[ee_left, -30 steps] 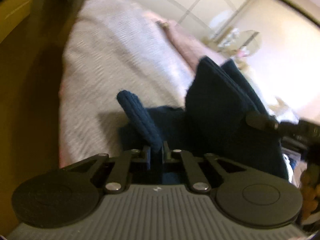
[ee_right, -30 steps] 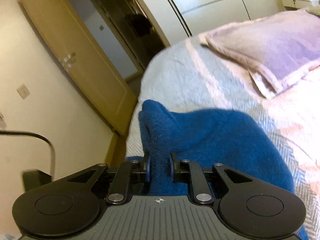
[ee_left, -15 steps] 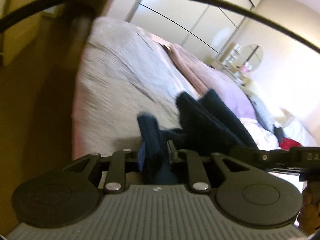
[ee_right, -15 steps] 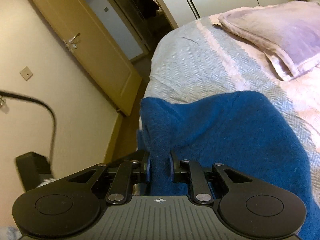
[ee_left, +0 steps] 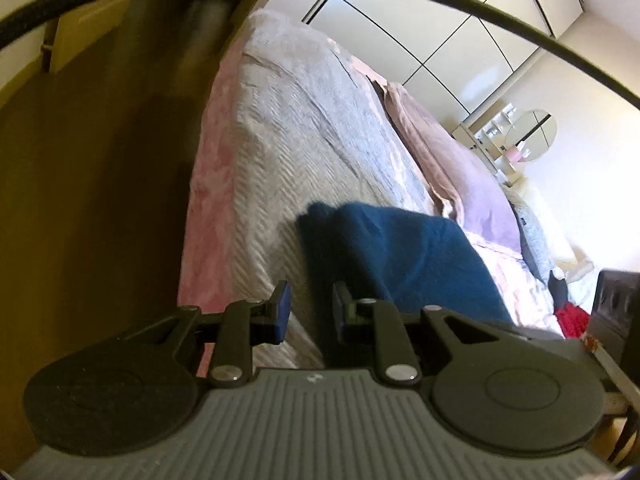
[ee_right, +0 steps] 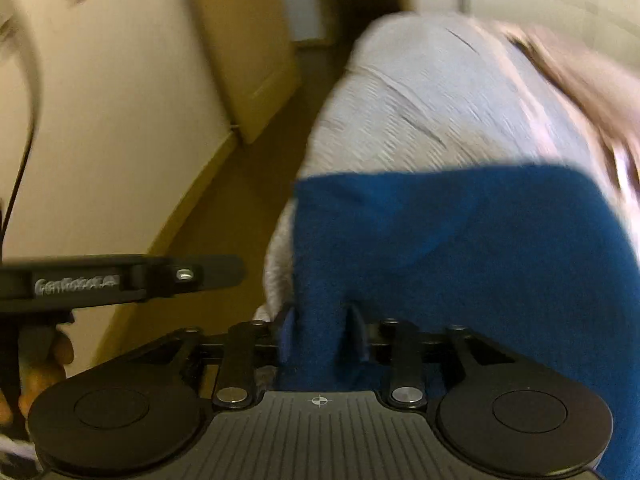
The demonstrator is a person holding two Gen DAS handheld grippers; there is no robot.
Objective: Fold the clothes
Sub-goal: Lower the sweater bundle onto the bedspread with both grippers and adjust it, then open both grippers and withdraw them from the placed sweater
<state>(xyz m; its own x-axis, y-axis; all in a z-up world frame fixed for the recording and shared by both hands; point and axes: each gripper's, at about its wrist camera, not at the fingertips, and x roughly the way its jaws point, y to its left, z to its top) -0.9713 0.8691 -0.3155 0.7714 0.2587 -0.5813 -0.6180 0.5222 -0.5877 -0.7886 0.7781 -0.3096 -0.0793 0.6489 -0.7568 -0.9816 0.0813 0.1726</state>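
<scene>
A blue knitted garment [ee_left: 404,256] lies in a rumpled heap on the pale grey bedspread [ee_left: 288,136]. My left gripper [ee_left: 310,306] is open and empty, just short of the garment's near left edge. In the right wrist view the same garment [ee_right: 472,248] fills the lower right. My right gripper [ee_right: 320,334] is shut on a fold of the garment's near edge. The left gripper's body [ee_right: 120,276] shows at the left of that view, held by a hand.
A mauve pillow [ee_left: 472,176] lies behind the garment. A red cloth [ee_left: 572,320] and a dark box [ee_left: 616,308] are at the far right. The bed's left edge drops to a brown floor [ee_left: 80,200]. A wooden door [ee_right: 244,40] stands beyond.
My left gripper has opened and let go of the garment fold it held. The garment has dropped onto the bed. My right gripper keeps its hold and has swung left and down.
</scene>
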